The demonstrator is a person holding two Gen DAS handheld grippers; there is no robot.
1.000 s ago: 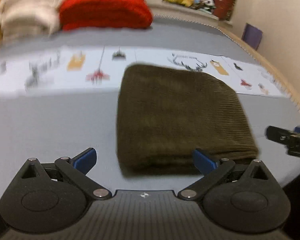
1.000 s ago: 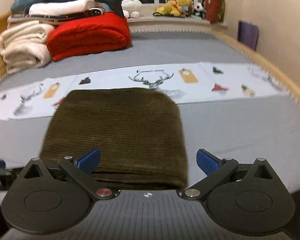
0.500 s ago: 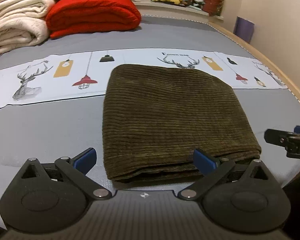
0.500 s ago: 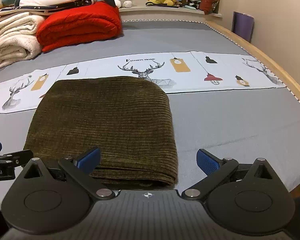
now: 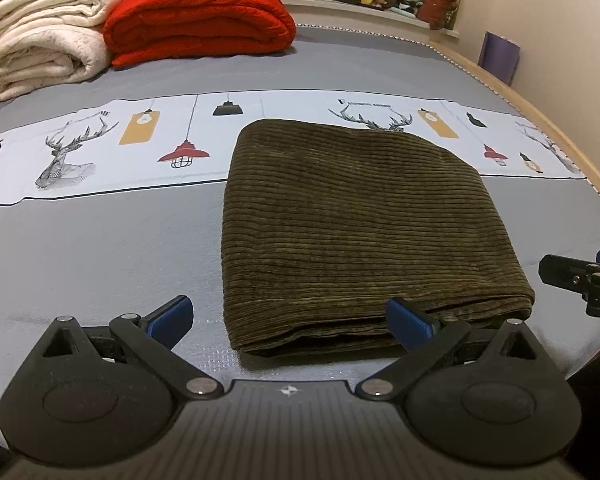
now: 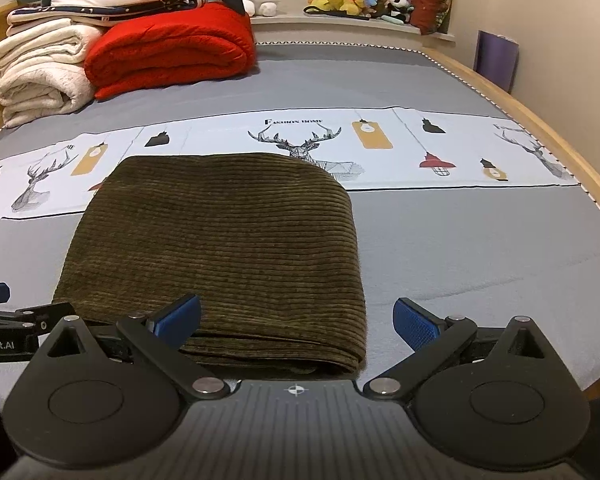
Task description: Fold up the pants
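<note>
Left wrist view: We look along our left tongs (image 5: 288, 316), spread wide and grasping nothing. The olive corduroy pants (image 5: 364, 224) lie folded into a neat thick rectangle on the grey bed (image 5: 100, 248), the layered open edges facing us just beyond the blue pads (image 5: 170, 316). Our right tongs (image 5: 580, 280) enter at the right edge, just beside the bundle's near right corner.

Right wrist view: Our right tongs (image 6: 296, 318) are likewise released and empty. The folded pants (image 6: 228, 248) sit ahead and to the left, their far edge overlapping the printed deer-and-lantern strip (image 6: 420, 148). Our left tongs (image 6: 16, 320) show at the left edge. A red blanket (image 6: 168, 48) and a cream blanket (image 6: 40, 68) are stacked far behind.

Step in hand: We judge the folding essentially complete, with both tongs apart from the cloth.

Next move: Probably only backing away, or a light press to flatten the near edge; no new grasp seems needed.
</note>
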